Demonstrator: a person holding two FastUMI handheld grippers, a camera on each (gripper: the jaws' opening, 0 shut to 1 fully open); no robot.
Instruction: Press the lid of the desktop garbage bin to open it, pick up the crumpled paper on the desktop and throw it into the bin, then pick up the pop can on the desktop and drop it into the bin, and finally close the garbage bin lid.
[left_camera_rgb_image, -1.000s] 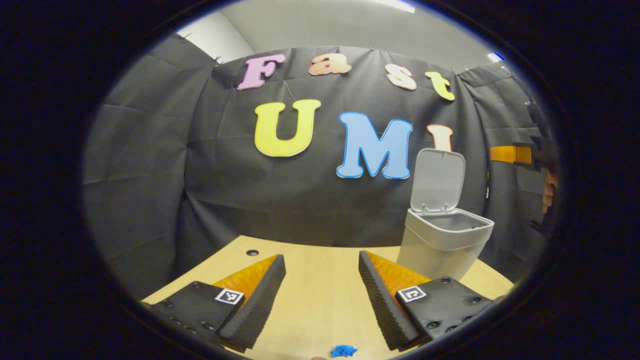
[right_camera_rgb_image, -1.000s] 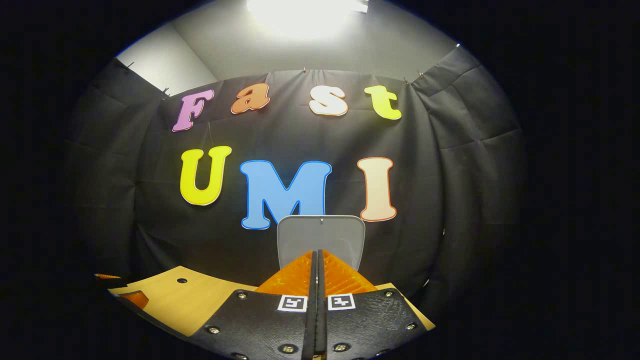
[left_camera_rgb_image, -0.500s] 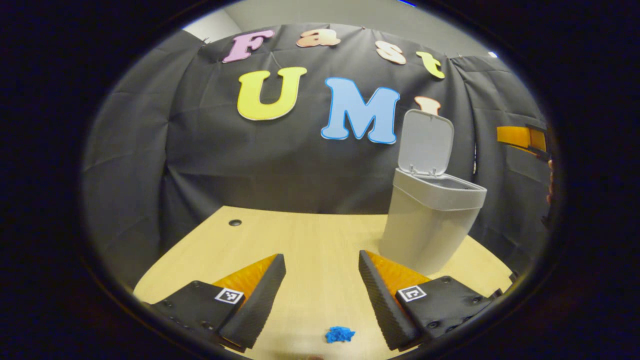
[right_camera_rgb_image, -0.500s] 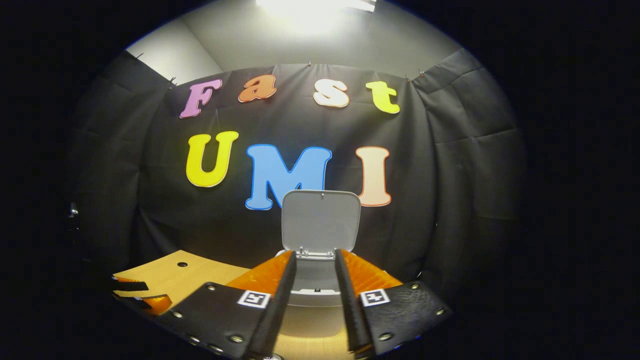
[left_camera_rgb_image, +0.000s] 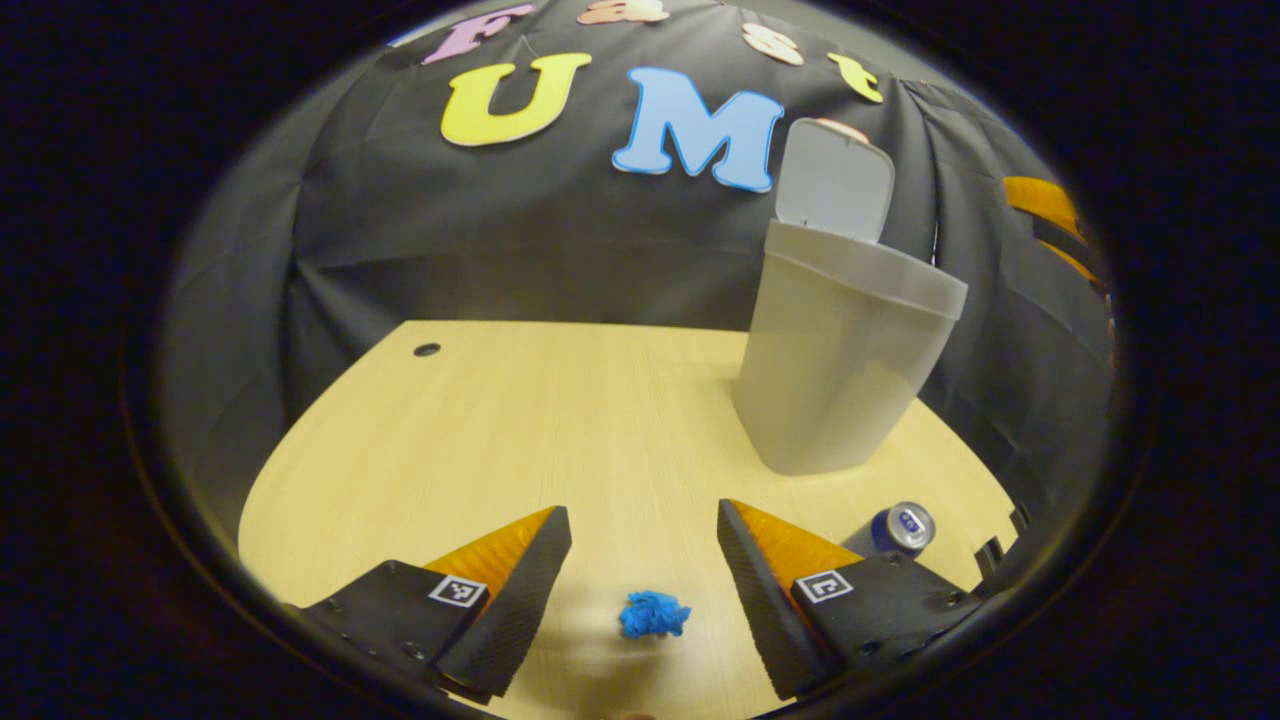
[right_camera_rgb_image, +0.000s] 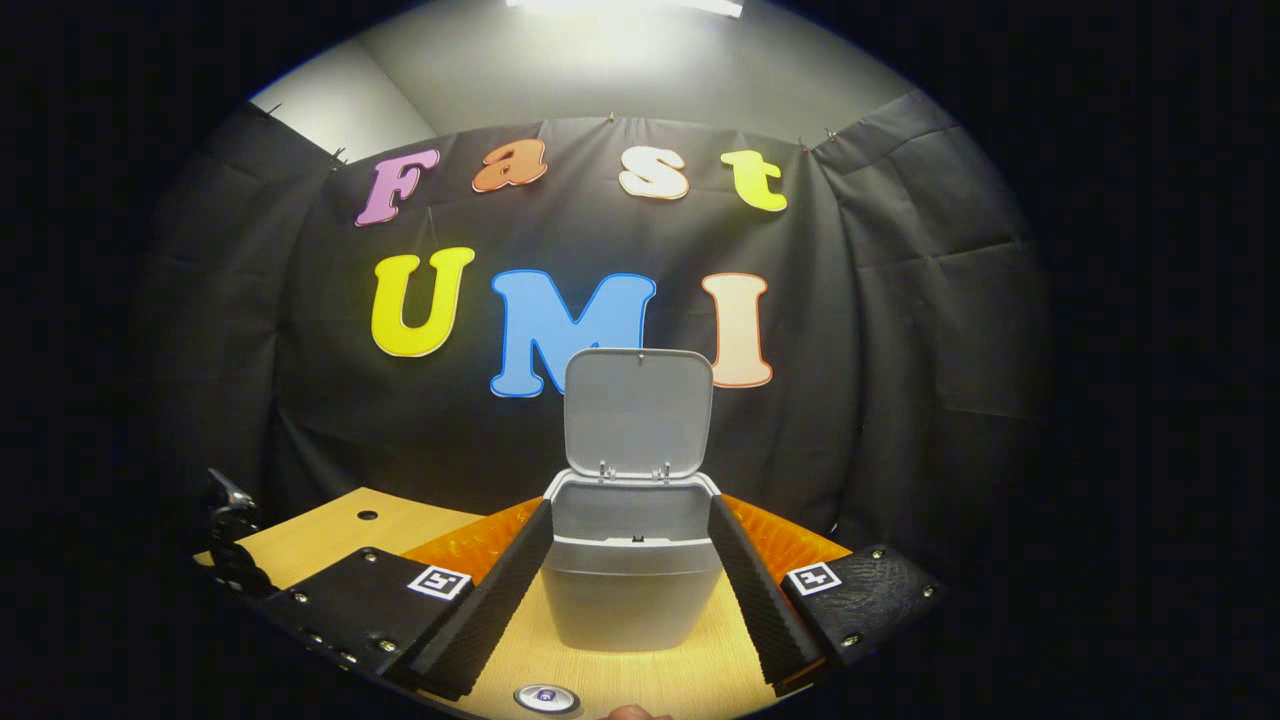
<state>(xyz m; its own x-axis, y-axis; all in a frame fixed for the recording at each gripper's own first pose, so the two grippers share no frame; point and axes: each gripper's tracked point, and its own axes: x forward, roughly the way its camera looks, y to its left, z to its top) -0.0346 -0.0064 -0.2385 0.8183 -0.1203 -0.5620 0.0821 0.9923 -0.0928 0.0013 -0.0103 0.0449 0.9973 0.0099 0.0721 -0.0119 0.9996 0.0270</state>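
Blue crumpled paper wad (left_camera_rgb_image: 653, 613) sits btwn my wide-open left claw (left_camera_rgb_image: 643, 565); I'd drop straight, centre it, pinch gently. Right claw (right_camera_rgb_image: 628, 580) open too, facing grey plastic bin (right_camera_rgb_image: 633, 580).

Cloth-walled recording booth (right_camera_rgb_image: 900, 330), wooden desk (left_camera_rgb_image: 520, 420).

Light wood-grain table (left_camera_rgb_image: 520, 420) with a rounded edge and a small dark hole (left_camera_rgb_image: 427, 350) near its far corner, grey garbage bin (left_camera_rgb_image: 835, 375) standing upright on it, blue crumpled paper (left_camera_rgb_image: 652, 613) lying nearer, pop can (left_camera_rgb_image: 897, 528) just beside the bin's base
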